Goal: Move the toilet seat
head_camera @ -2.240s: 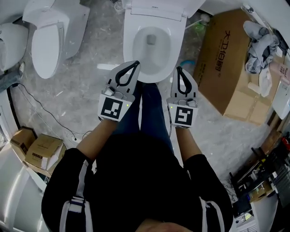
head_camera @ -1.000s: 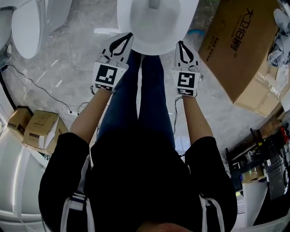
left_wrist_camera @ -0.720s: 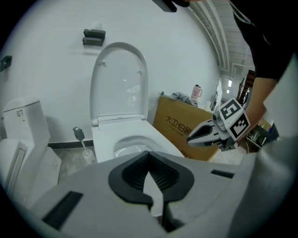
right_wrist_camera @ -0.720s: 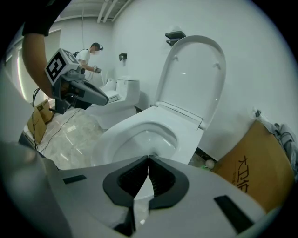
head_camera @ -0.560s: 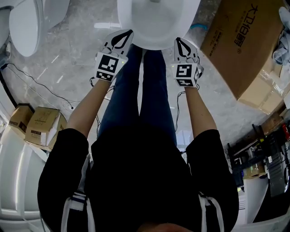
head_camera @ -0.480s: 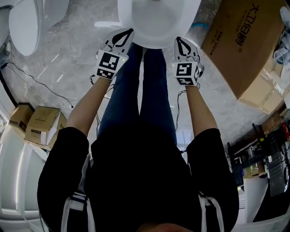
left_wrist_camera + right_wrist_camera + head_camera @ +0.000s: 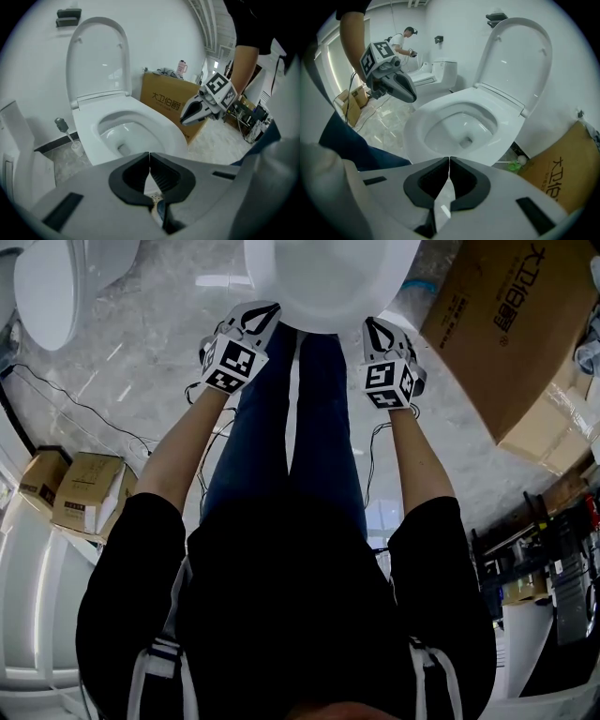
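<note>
Left gripper [image 7: 266, 310]: jaws together, empty, top centre of the head view.
Right gripper [image 7: 372, 324]: closed on nothing too, just right of it.
Toilet seat [image 7: 508, 124]: seems flat on the bowl, mid-frame; lid [image 7: 520, 56] upright behind.
Risk: closed tips could skid off the glossy rim, and a half-raised seat would slam down.

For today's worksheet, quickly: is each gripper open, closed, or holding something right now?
Left gripper: closed, holding nothing.
Right gripper: closed, holding nothing.
</note>
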